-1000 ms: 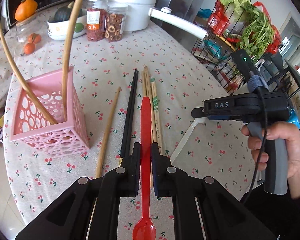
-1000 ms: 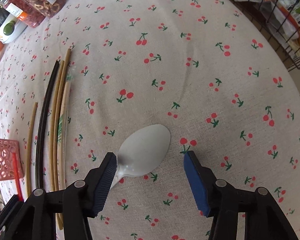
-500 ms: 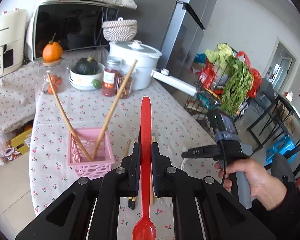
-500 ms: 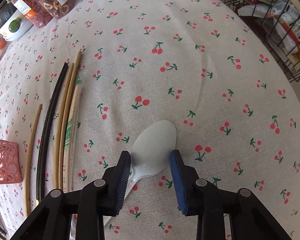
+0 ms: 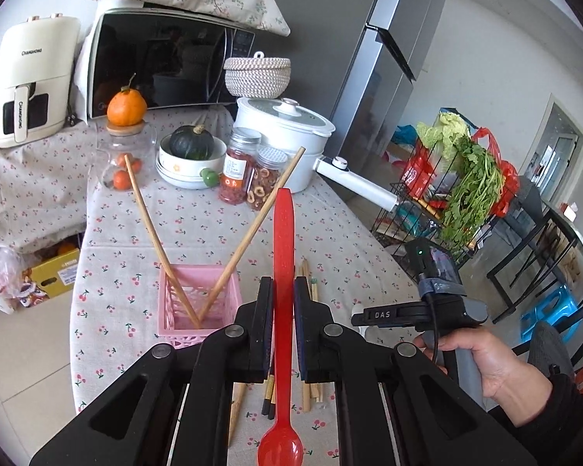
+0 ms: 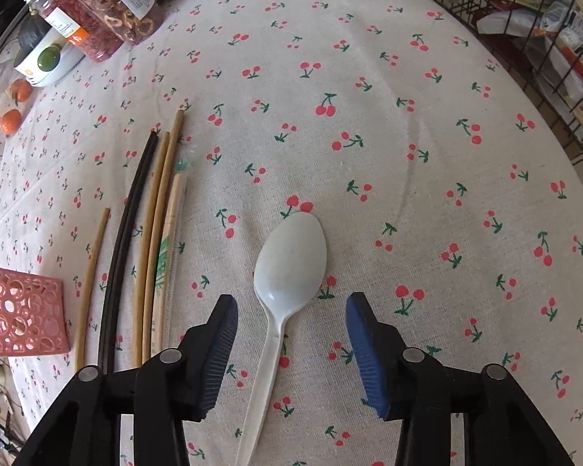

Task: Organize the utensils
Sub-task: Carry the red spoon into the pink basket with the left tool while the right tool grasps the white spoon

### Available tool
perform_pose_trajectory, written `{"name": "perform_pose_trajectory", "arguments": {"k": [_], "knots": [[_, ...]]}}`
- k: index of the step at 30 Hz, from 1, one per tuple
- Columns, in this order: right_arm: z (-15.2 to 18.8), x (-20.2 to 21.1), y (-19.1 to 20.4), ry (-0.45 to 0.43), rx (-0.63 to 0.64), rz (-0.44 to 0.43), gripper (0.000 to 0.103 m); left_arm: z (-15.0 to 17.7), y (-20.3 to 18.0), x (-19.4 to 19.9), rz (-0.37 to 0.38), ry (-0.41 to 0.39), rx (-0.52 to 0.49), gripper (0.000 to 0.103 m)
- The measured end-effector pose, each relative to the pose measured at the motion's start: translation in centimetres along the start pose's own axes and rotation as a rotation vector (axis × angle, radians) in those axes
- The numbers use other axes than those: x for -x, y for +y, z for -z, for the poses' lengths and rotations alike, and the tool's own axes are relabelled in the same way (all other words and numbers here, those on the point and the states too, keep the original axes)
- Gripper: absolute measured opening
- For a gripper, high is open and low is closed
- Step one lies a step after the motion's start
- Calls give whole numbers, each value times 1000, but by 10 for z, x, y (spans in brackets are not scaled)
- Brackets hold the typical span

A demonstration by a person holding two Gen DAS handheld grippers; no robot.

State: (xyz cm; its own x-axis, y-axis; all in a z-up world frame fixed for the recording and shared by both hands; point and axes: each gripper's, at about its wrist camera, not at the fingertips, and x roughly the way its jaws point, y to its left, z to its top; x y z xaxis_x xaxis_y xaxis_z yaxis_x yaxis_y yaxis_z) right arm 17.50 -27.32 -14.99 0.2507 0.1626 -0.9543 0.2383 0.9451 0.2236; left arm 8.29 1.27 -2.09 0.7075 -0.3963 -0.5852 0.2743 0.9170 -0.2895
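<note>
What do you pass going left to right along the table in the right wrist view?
Pink basket → lone wooden chopstick → black chopsticks → wooden chopsticks → wrapped chopsticks → white spoon.

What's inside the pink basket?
Two wooden chopsticks stand crossed inside the pink basket, leaning opposite ways. The left gripper, holding the red spoon, hides the basket's near right corner.

A grey fridge (image 5: 373, 89) stands against the white wall (image 5: 497, 66), over a pale tiled floor (image 5: 23, 361), in daylight.
</note>
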Motion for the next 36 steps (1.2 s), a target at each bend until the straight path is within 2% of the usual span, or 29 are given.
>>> {"name": "perform_pose_trajectory", "arguments": {"k": [4,7,8,9,10,13,17,21,25,27,31,36], "knots": [[-3,-15,15,6,66,90,52,0,1,3,-14,-29,-7,10],[1,-21,32,-26,165,204,29,-3,4,9,-17,-70,6,10],[1,-21,35,-29,174,198,14,-5,5,11,-17,-88,14,10],[1,-21,37,-30,180,189,4,-7,7,13,-18,-108,22,10],[1,-20,37,-30,179,182,3,-8,8,16,-20,-128,32,10],[1,-13,35,-58,176,157,2,-14,13,18,-31,-173,60,10],[3,11,31,-132,170,50,2,-22,14,18,-52,-241,73,10],[5,39,28,-212,164,-58,2,-29,7,15,-91,-384,6,10],[10,65,35,-290,177,-113,2,-29,-1,-4,-183,-449,-79,10],[11,72,39,-317,183,-129,2,-29,1,-14,-223,-460,-78,10],[11,82,47,-362,204,-142,2,-29,15,-34,-282,-489,-14,10],[12,88,50,-401,208,-154,2,-16,28,-60,-321,-431,-14,11]]}}
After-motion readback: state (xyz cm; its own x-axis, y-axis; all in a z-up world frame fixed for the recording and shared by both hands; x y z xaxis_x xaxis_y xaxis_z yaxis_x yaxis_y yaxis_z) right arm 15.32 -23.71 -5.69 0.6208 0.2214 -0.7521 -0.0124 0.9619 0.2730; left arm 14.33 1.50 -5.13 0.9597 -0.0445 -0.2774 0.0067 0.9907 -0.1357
